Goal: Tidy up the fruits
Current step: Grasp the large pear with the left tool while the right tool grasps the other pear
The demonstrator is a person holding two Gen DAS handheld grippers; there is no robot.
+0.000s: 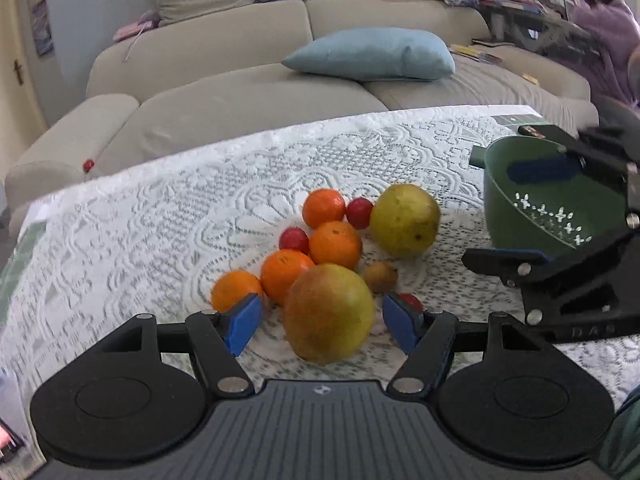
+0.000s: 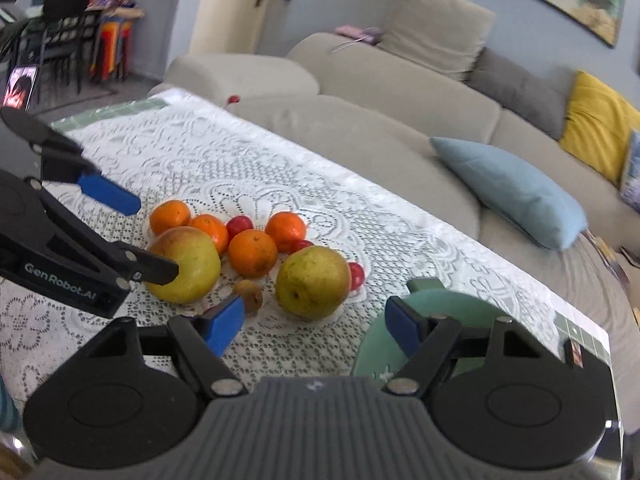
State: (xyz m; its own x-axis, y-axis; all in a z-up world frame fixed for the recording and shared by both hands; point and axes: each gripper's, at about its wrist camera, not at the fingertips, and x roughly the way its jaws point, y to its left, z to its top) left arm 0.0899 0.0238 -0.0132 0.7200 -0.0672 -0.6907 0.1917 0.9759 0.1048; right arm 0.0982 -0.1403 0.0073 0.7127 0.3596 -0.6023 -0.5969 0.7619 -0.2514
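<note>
A pile of fruit lies on the lace tablecloth [image 1: 160, 208]: several oranges [image 1: 334, 243], small red fruits [image 1: 359, 212], a small brown fruit [image 1: 381, 277], a yellow-green apple [image 1: 405, 219] and a larger red-yellow apple [image 1: 329, 312]. My left gripper [image 1: 320, 322] is open, its blue pads on either side of the larger apple, not touching it. My right gripper [image 2: 316, 326] is open and empty, hovering just above the green colander [image 2: 432, 320], near the yellow-green apple [image 2: 312, 282]. The colander [image 1: 548, 204] stands at the right of the pile.
A beige sofa [image 1: 240, 92] with a light blue cushion [image 1: 372, 54] runs along the table's far edge. A red fruit [image 1: 88, 165] lies on the sofa arm. A dark object [image 2: 576, 354] sits at the table's right corner.
</note>
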